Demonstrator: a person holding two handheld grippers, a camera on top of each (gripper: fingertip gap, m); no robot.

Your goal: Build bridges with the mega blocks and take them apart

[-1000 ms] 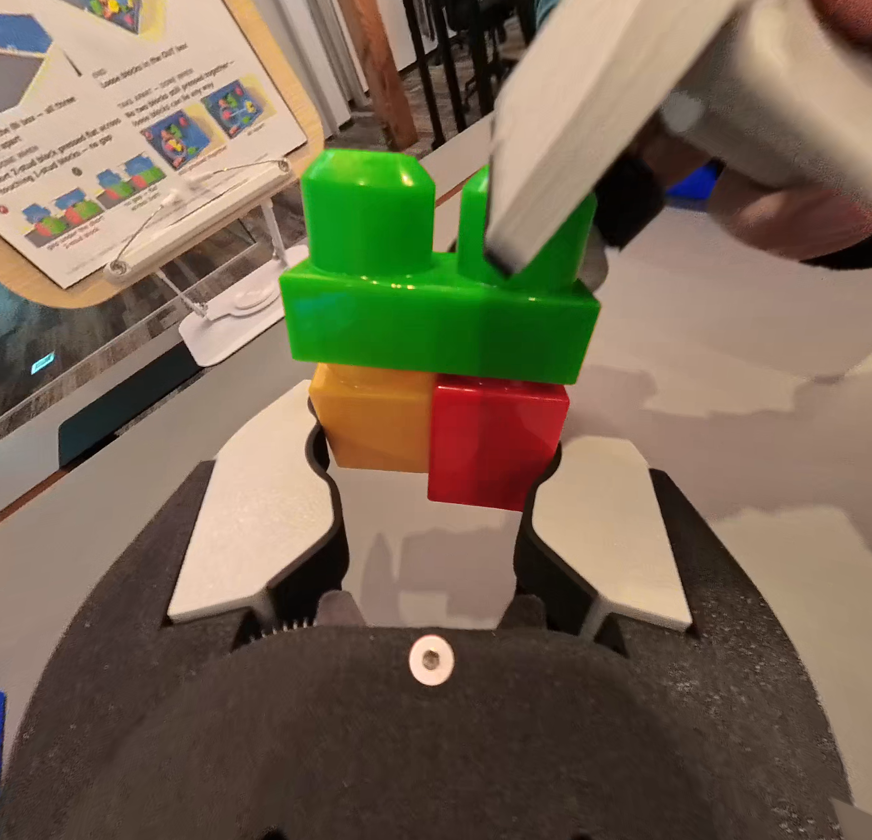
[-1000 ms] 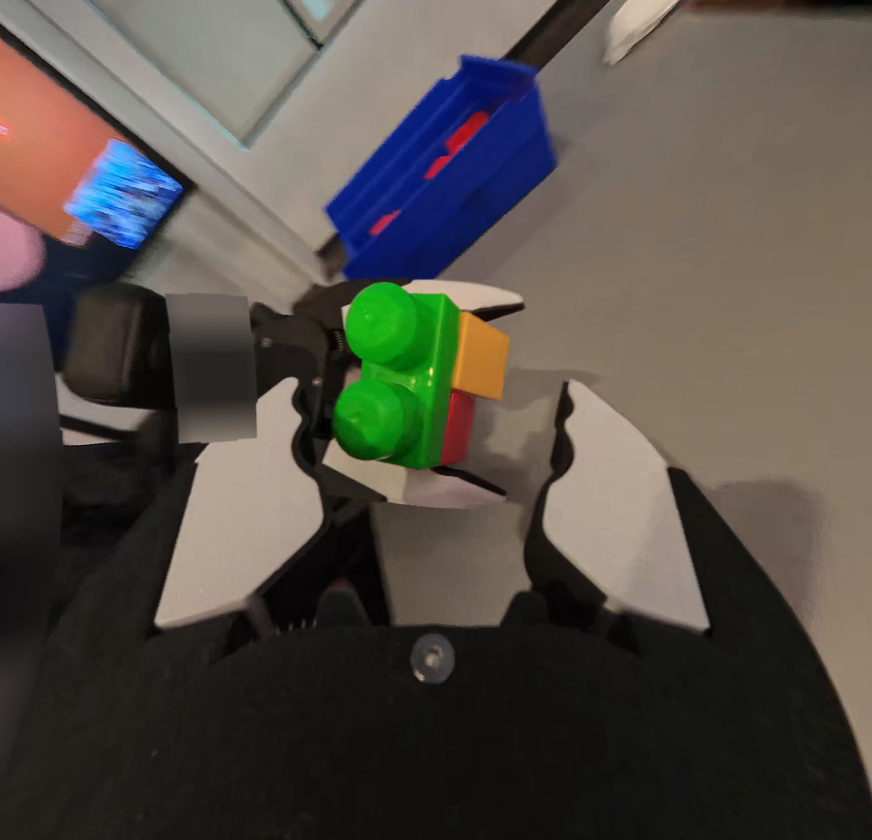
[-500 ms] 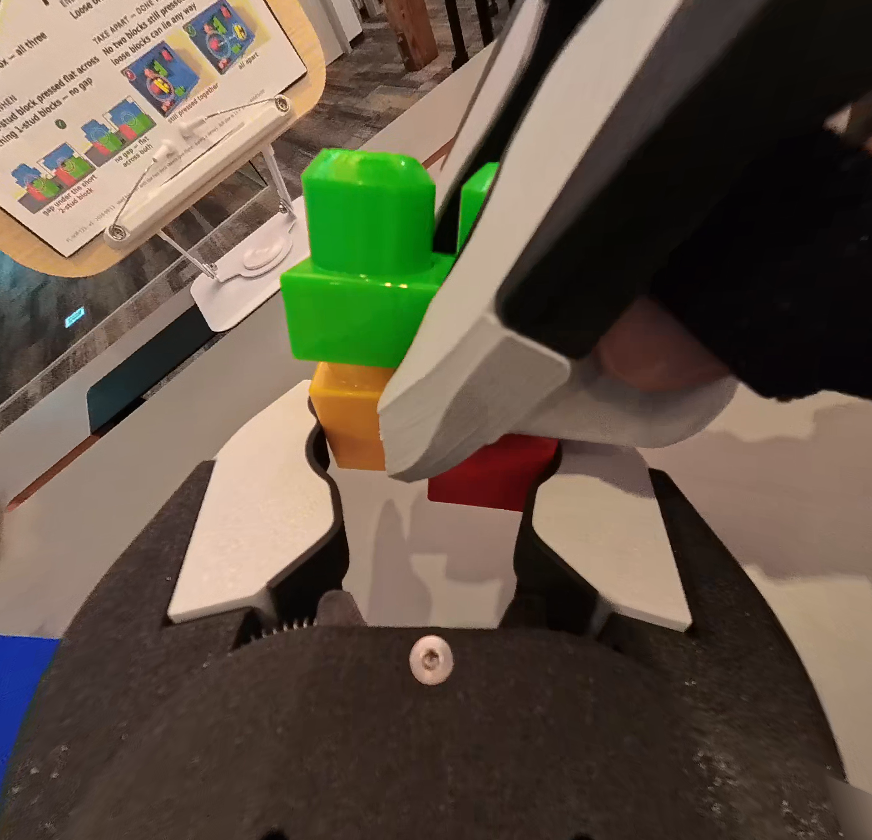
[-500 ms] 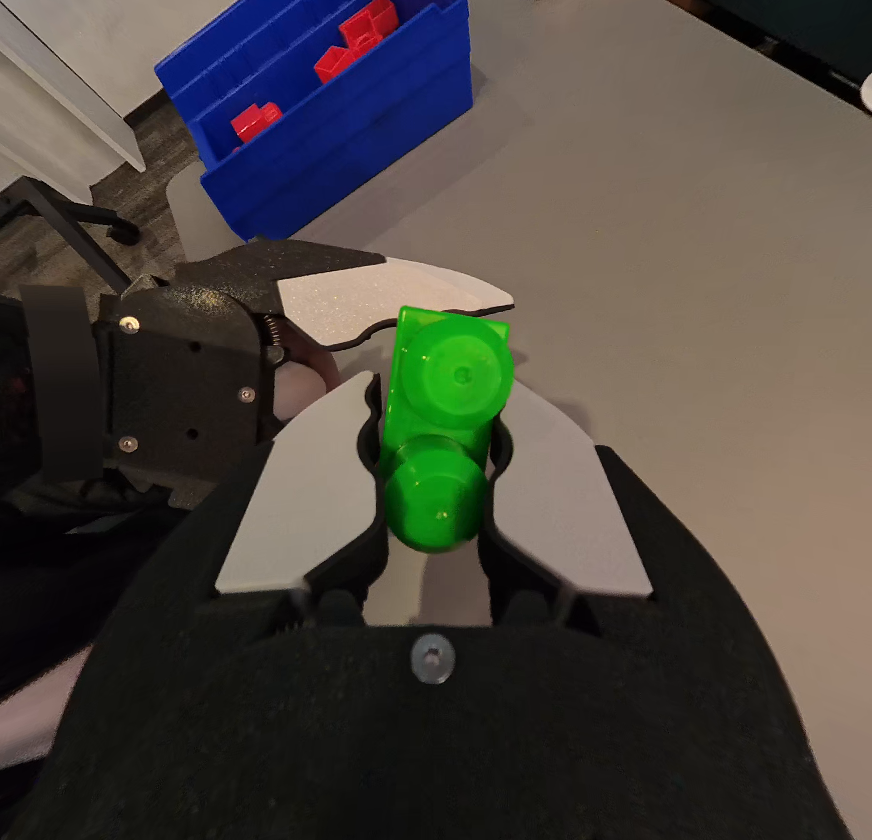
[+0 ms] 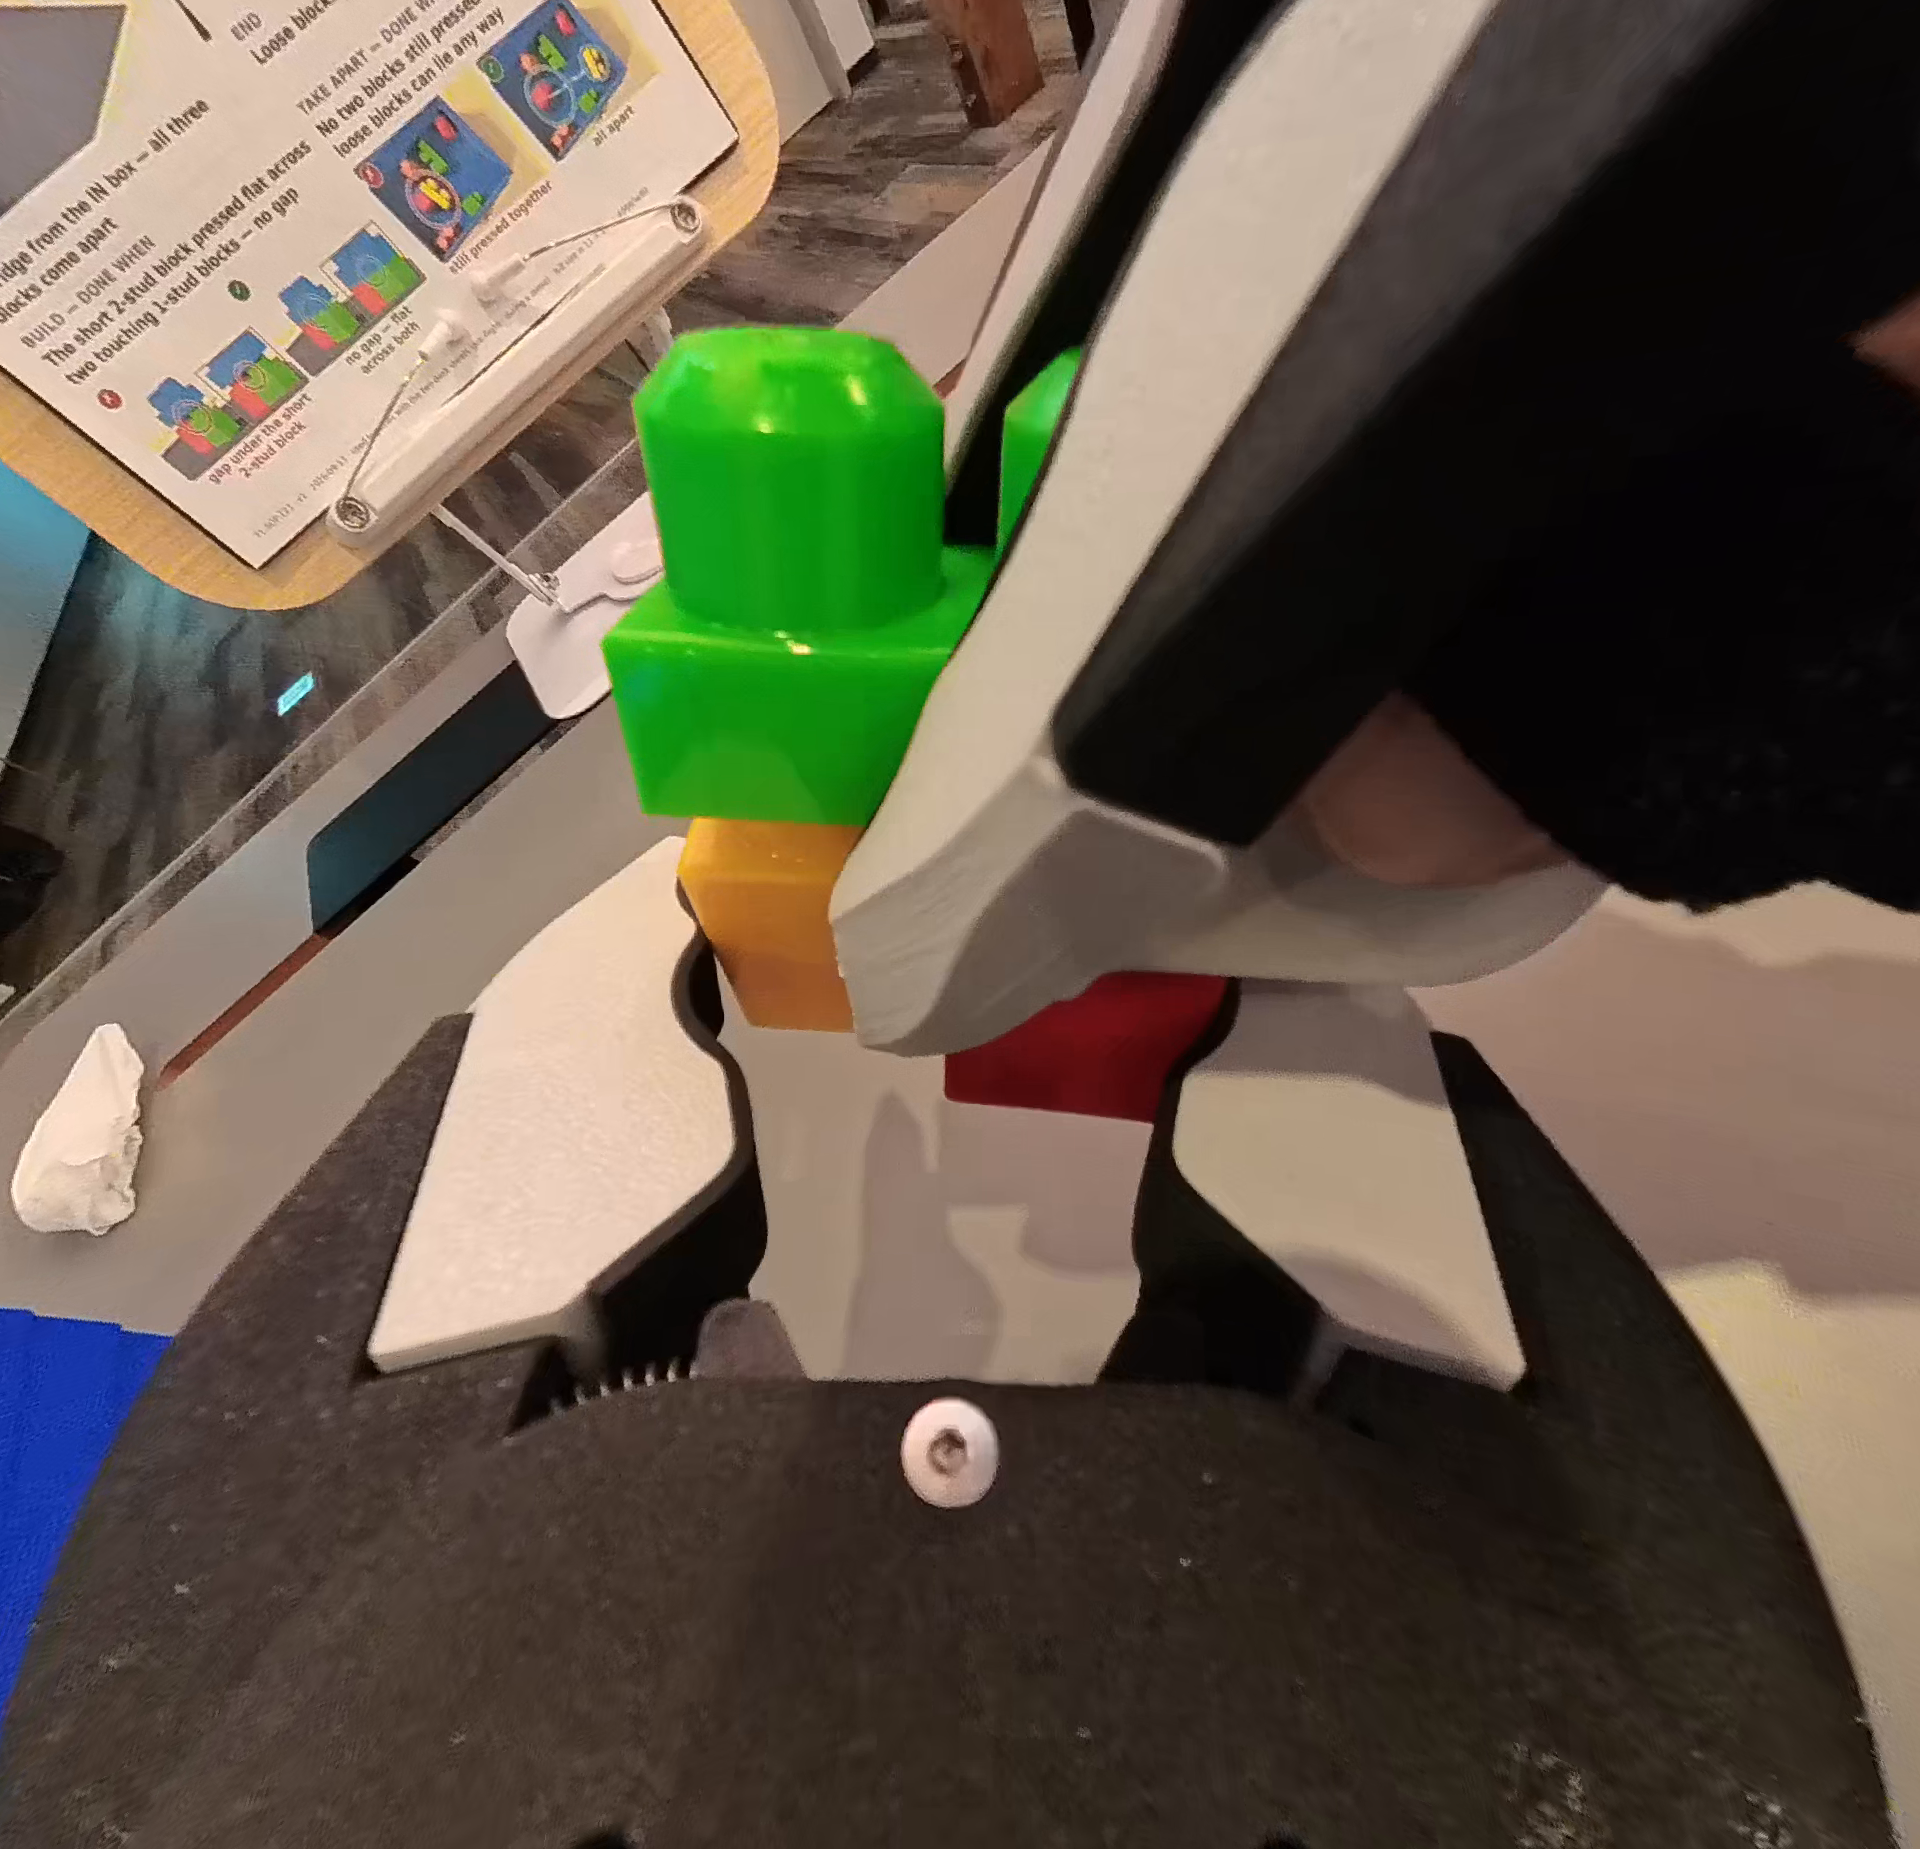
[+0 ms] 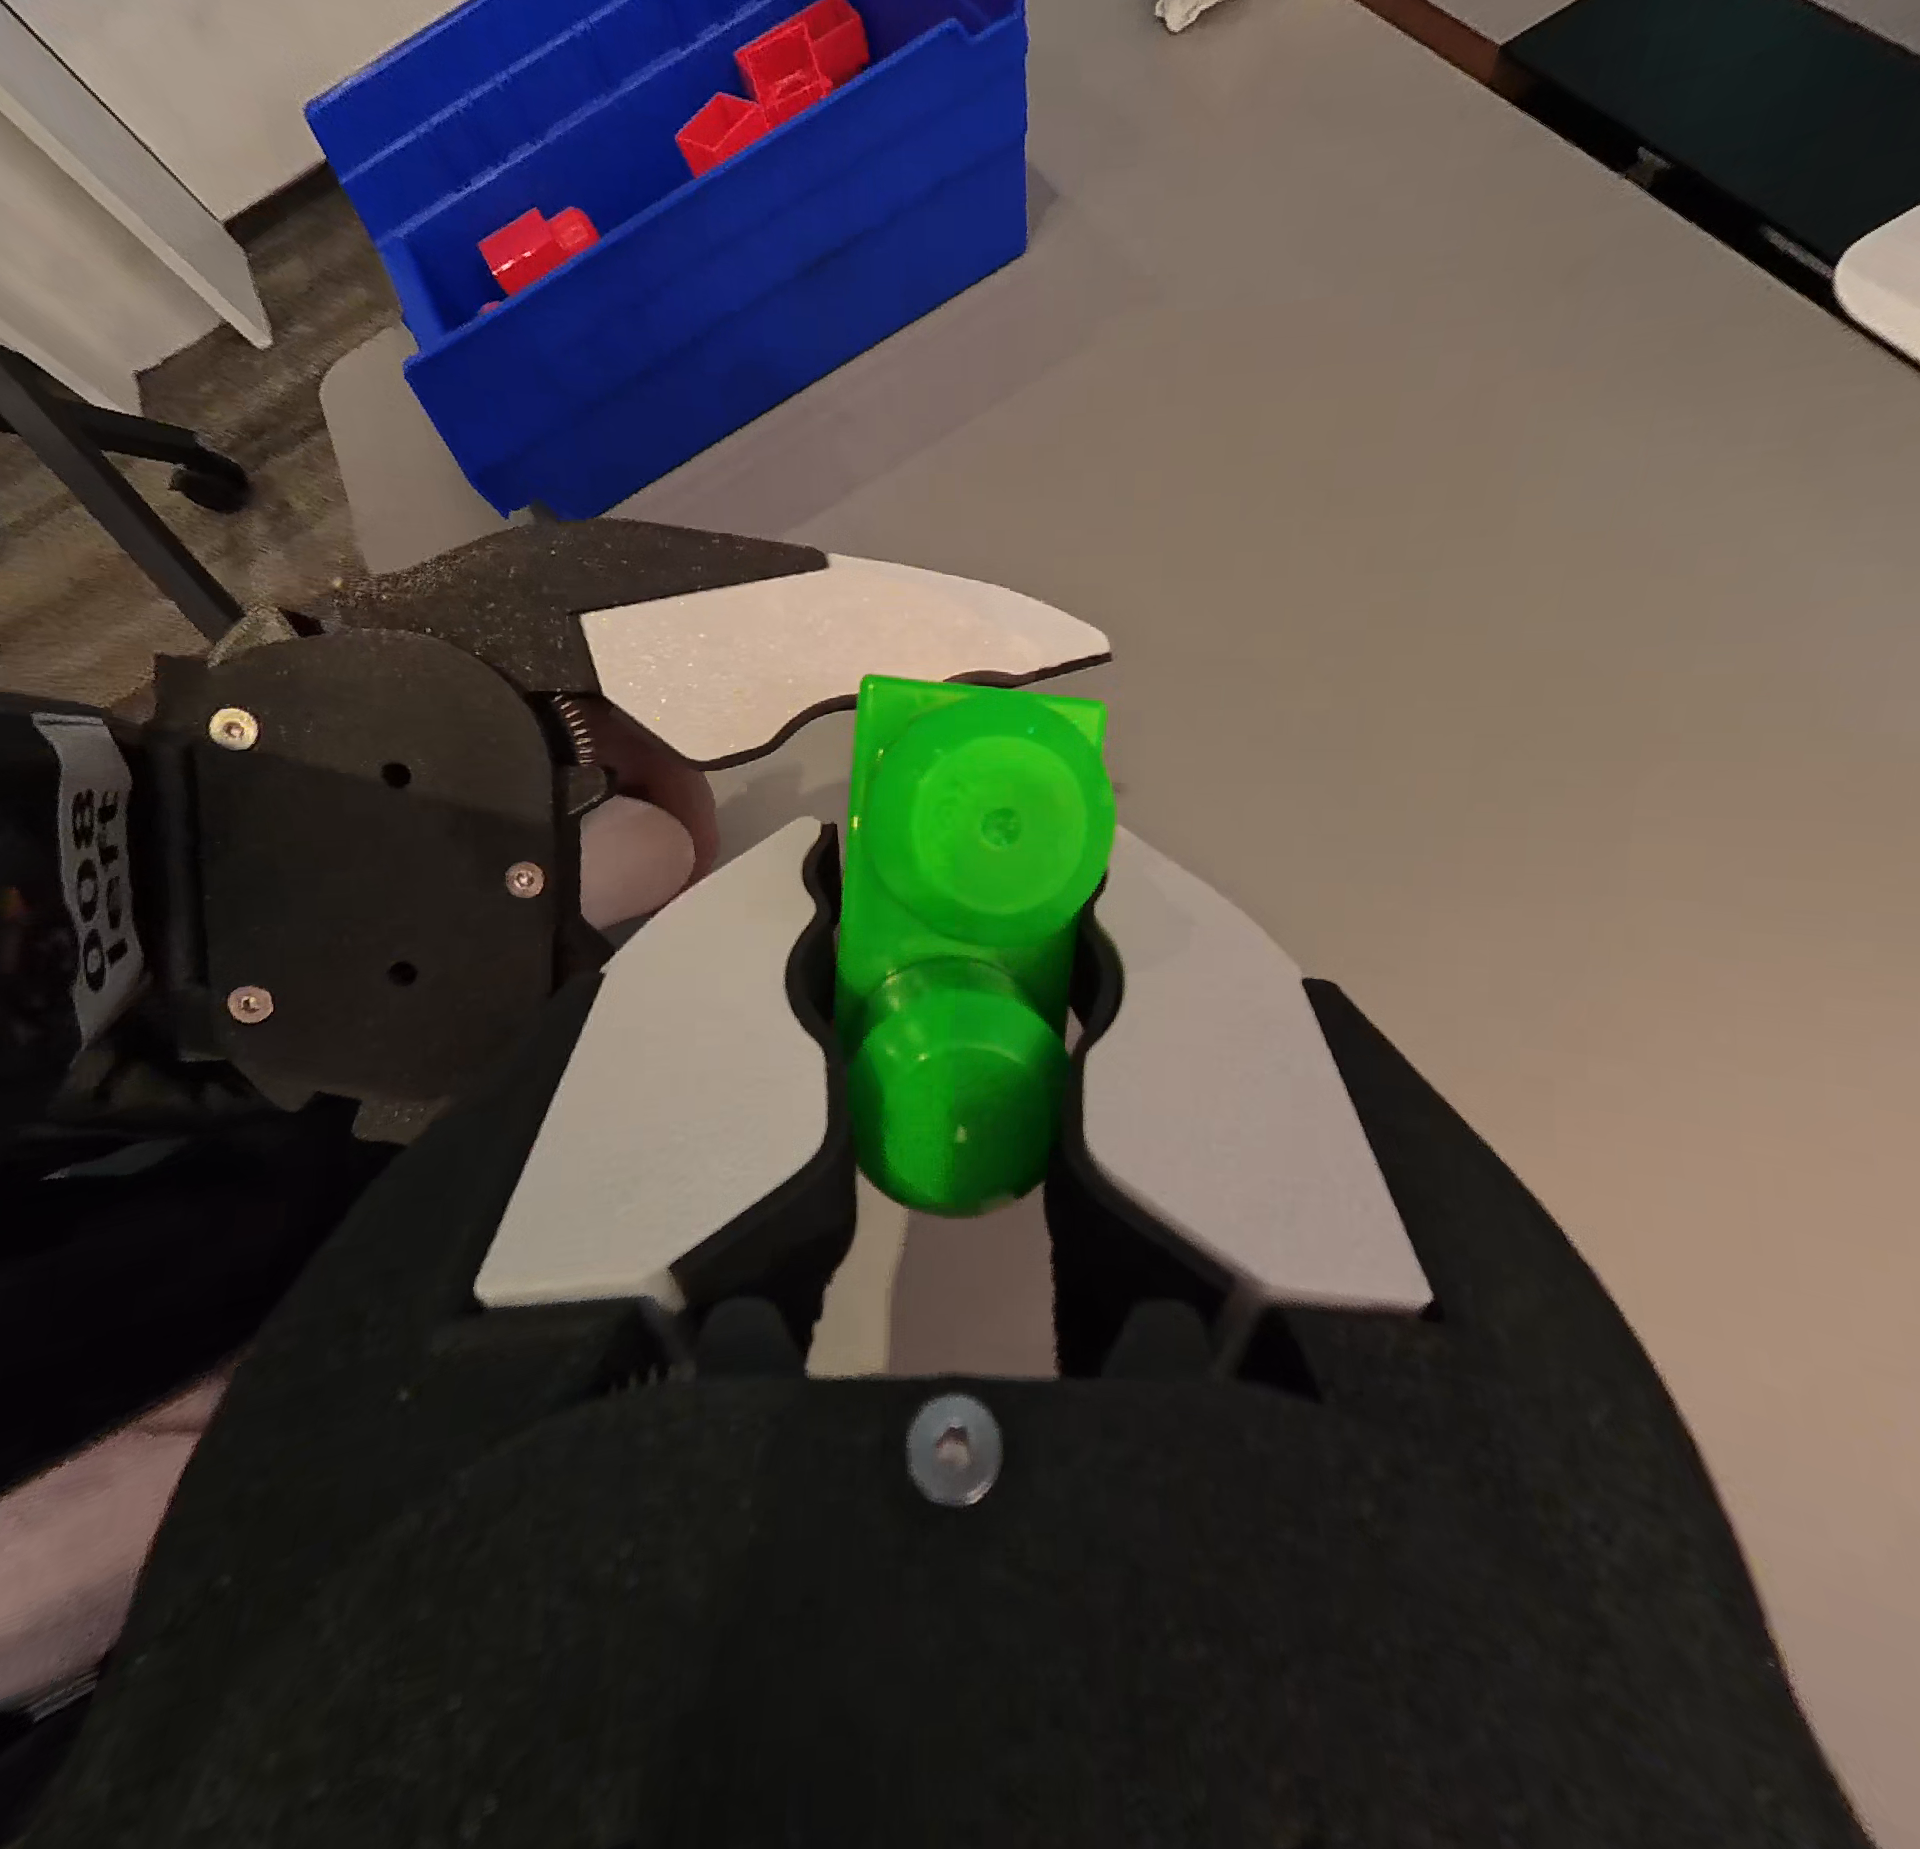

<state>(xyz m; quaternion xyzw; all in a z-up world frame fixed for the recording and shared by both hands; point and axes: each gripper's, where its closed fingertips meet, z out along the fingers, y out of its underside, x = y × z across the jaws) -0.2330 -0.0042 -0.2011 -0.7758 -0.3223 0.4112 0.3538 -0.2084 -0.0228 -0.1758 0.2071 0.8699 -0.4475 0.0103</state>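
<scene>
A small bridge sits between both grippers: a green two-stud block [image 5: 769,698] pressed on top of an orange block [image 5: 764,926] and a red block [image 5: 1081,1056]. My left gripper [image 5: 966,968] is shut on the orange and red pair, one finger on each outer side. My right gripper [image 6: 966,864] comes from above and is shut on the green block [image 6: 966,926] across its narrow sides. In the left wrist view a right finger [image 5: 1039,760] hides the green block's right stud and part of the red block. The left gripper's upper finger [image 6: 821,636] shows in the right wrist view.
A blue bin [image 6: 727,345] with several red blocks stands at the table's far corner. An instruction sheet on a stand [image 5: 312,189] stands behind the bridge. A crumpled white tissue [image 5: 78,1139] lies to the left. A blue bin corner [image 5: 62,1436] shows at the lower left. The tips of both grippers are at nearly the same place.
The right gripper, open and beside the bridge a second ago, came down over the green block and closed on it. The left gripper kept its hold on the lower blocks.
</scene>
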